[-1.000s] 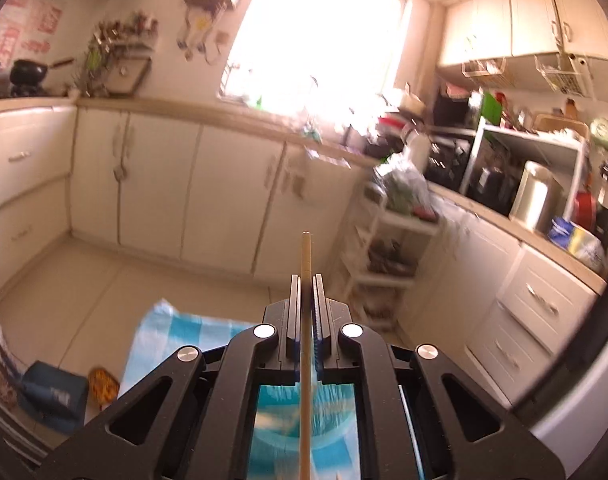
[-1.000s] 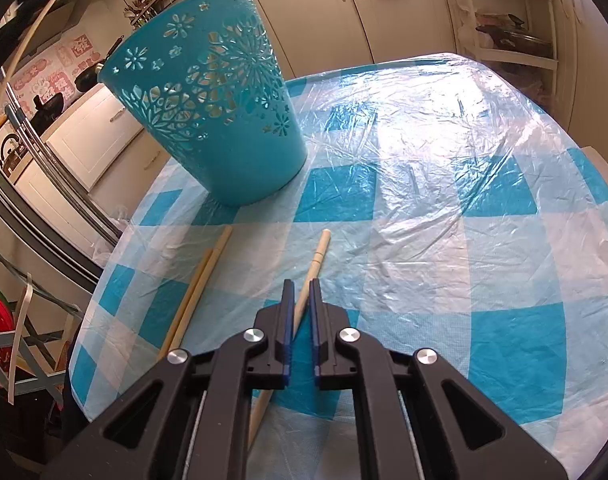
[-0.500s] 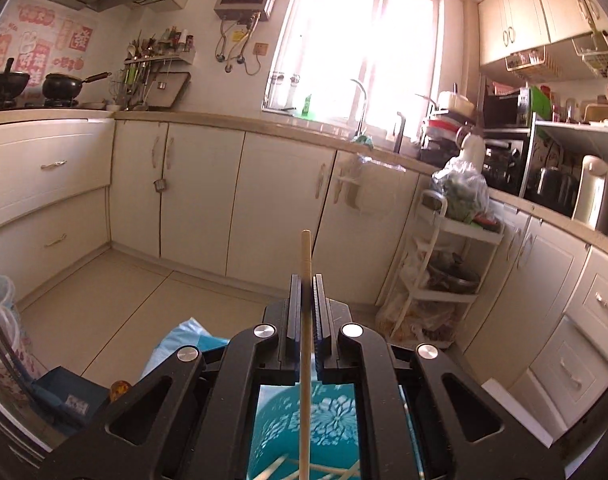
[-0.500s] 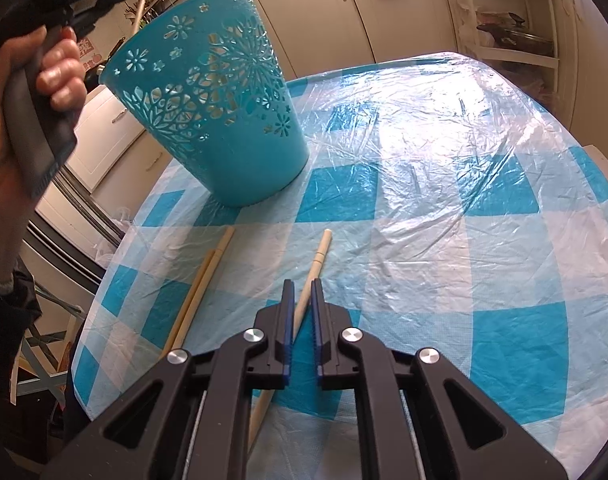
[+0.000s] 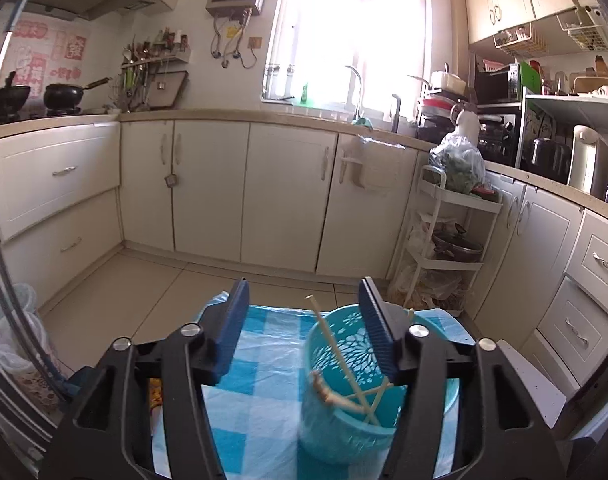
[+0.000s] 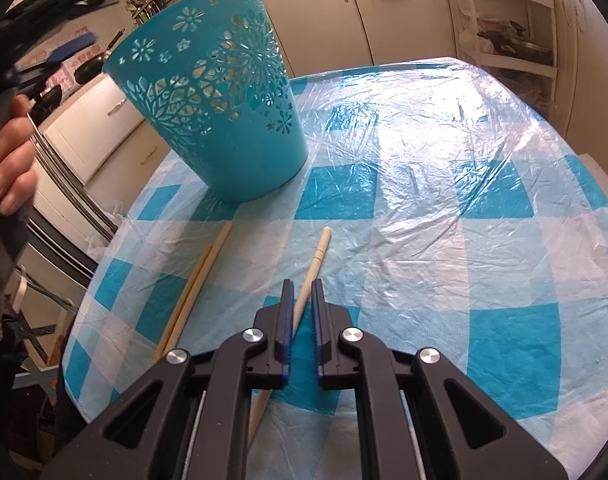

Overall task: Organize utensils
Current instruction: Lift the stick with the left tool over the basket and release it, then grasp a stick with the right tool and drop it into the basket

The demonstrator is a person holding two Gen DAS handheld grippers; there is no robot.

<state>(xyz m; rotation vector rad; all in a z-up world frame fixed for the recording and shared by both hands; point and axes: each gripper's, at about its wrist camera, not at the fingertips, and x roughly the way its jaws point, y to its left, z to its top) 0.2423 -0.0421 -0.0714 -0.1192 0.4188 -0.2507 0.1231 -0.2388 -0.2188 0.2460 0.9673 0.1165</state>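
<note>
My left gripper (image 5: 303, 290) hangs above the teal cut-out basket (image 5: 331, 436), slightly to its left. Its jaws are opening and nothing is between them. Several chopsticks (image 5: 337, 354) lean inside the basket. In the right wrist view the basket (image 6: 232, 128) stands at the back left of the checked table (image 6: 423, 152). My right gripper (image 6: 302, 292) is low over a pale chopstick (image 6: 319, 254) lying on the cloth. Its jaws are shut to a narrow slit, and the stick shows through it. Two more chopsticks (image 6: 200, 276) lie to the left. A hand (image 6: 10, 168) holds the left gripper's handle, and a blue pad (image 6: 72, 46) shows above it.
The table's rounded edge (image 6: 100, 264) runs close to the left pair of chopsticks. A white trolley (image 5: 451, 240) with pots stands beyond the table. Cream cabinets (image 5: 208, 188) line the walls. Plastic containers (image 5: 12, 320) stand on the floor at the left.
The left jaws have gone from shut on a chopstick to wide apart, and that chopstick now leans in the basket. The left gripper has sunk toward the basket. The right gripper has kept still.
</note>
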